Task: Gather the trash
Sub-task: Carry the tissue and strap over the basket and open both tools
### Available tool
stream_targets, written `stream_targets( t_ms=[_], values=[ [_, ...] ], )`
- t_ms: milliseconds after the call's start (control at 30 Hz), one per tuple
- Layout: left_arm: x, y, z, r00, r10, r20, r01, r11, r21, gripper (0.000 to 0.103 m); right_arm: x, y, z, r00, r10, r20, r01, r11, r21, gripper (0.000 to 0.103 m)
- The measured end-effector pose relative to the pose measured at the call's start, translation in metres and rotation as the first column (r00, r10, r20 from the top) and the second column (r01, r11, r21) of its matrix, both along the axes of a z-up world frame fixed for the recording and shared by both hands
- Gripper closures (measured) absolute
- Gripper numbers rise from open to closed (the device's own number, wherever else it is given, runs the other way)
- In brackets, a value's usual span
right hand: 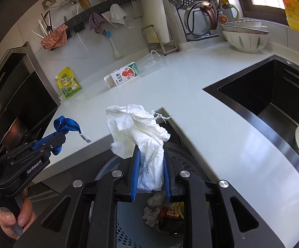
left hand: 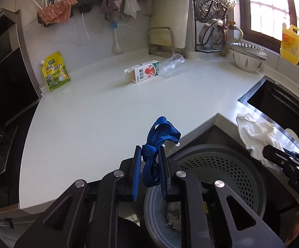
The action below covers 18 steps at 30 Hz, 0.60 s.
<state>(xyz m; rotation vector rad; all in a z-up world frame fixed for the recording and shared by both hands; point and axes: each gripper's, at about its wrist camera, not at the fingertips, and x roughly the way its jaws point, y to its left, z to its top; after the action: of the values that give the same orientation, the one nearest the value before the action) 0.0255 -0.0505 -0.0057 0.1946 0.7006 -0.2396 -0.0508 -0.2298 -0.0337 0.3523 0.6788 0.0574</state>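
Left claw: clenched on a knotted blue strap, low centre of the left wrist view, over the near edge of the white counter. The strap's loops stick up above the pads; a tail hangs down between them.

Right claw: clenched on a crumpled white paper towel, low centre of the right wrist view. The towel billows above the pads.

Bin: grey, perforated wall, lower right of the left wrist view, below both claws. Holds crumpled paper and wrappers.

Milk carton: lying on its side, upper centre, far part of the counter, open end to the left.

Clear plastic cup: lying on its side, touching the carton's right end.

Yellow pouch: upright against the wall, upper left.

Sink: black, right side of the right wrist view.

Person's hand: lower left of the right wrist view, on the left claw's handle.
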Motion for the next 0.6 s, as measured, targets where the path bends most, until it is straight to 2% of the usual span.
stream_targets(
  t_ms=[300,600],
  values=[
    [-0.033,-0.002,-0.023,0.999,-0.036,-0.03,0.036,0.999,0.003,0.087,-0.042,0.005,-0.027,0.998,-0.024,-0.052,0.025,1.0,0.018,0.083],
    [-0.046,-0.006,-0.049,0.995,-0.032,-0.089,0.032,0.999,-0.001,0.086,-0.05,0.019,-0.04,0.997,-0.026,-0.075,0.023,0.999,-0.041,0.083]
  ],
)
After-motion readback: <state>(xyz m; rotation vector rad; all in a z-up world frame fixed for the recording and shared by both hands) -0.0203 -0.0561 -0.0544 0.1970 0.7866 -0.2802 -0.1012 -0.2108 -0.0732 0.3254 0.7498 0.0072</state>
